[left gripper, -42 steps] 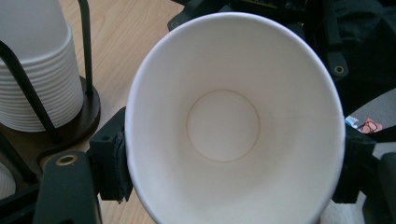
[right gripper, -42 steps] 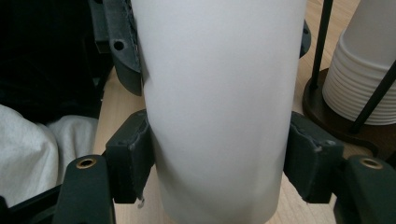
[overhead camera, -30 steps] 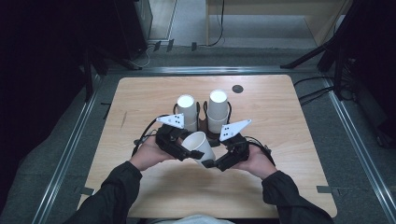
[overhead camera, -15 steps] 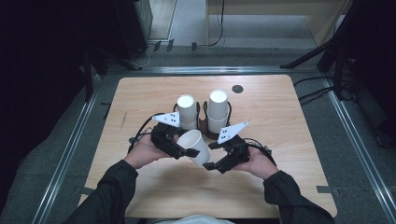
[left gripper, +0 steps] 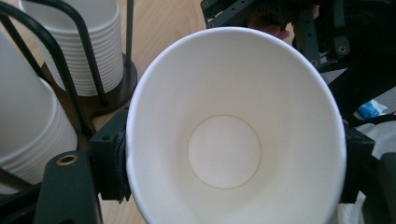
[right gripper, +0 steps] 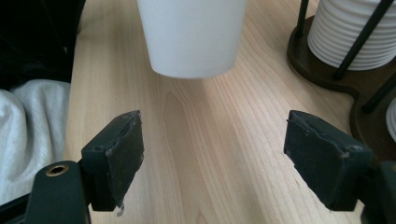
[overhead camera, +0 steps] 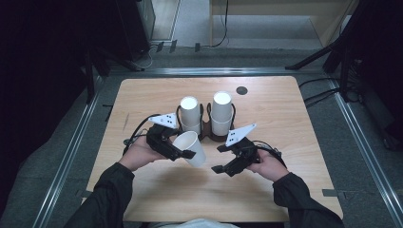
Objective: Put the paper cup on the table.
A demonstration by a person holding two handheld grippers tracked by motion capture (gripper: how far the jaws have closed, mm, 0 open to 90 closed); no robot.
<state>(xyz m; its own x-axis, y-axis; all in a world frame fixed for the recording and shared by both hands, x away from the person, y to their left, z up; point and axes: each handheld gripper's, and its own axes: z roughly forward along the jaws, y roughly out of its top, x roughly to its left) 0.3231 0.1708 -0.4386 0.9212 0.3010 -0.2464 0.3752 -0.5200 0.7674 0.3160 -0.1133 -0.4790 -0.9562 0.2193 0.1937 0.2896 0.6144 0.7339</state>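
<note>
- Gripping a single white paper cup (overhead camera: 190, 147) across its body, the left gripper (overhead camera: 183, 153) has a black jaw pressed on each side of the cup wall; in the left gripper view the cup (left gripper: 233, 135) fills the gap, its open mouth turned to the camera and its round bottom visible inside.
- Tilted on its side above the light wooden table (overhead camera: 294, 123), the cup sits between the two hands, its base pointing toward the right gripper.
- Standing wide apart with nothing between them, the jaws of the right gripper (overhead camera: 223, 159) have just been opening; in the right gripper view (right gripper: 212, 154) only bare wood lies between the pads, and the cup's base (right gripper: 191, 37) hangs just ahead, apart from them.
- Just behind the held cup stands a dark wire cup holder (overhead camera: 205, 130) on a brown base, carrying two stacks of upside-down white paper cups, a left stack (overhead camera: 190, 114) and a right stack (overhead camera: 222, 111).
- Farther back on the table lies a small round black disc (overhead camera: 242, 90), well apart from the holder.
- Grey three-cornered plates with dark dots top both grippers; no brand, label or readable writing shows on the cups, holder or table.
</note>
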